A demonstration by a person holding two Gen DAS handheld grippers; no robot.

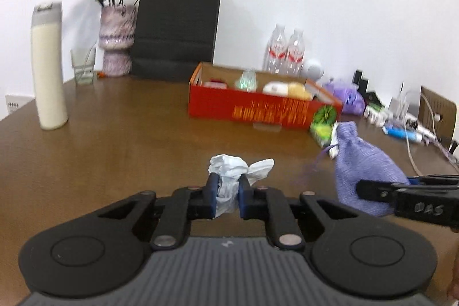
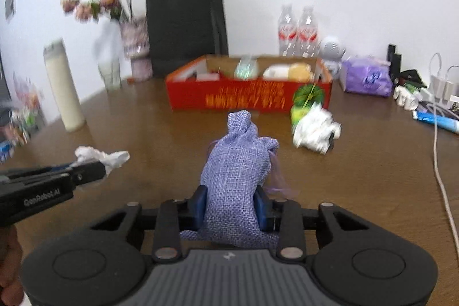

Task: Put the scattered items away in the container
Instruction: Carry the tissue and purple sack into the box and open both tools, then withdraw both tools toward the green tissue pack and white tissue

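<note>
Tissue [image 1: 229,179] sits pinched inside left hand-held gripper [image 1: 228,187]; pouch [image 2: 235,185] inside right hand-held gripper [image 2: 231,205].

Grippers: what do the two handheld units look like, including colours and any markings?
Both are black linkage units with blue-padded fingers, round silver pivots and ribbed grey bodies. The left gripper reads "GenRobot.AI" on its side; the right gripper bears a handwritten label. No sleeves visible.

Box [image 1: 249,109] on table [image 1: 129,134]; bag [image 1: 176,30] behind.

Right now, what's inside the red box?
Inside the red box: a white and yellow soft item, a greenish clear thing, and something red and white at the left end. The front wall hides the floor and anything lower.
</note>
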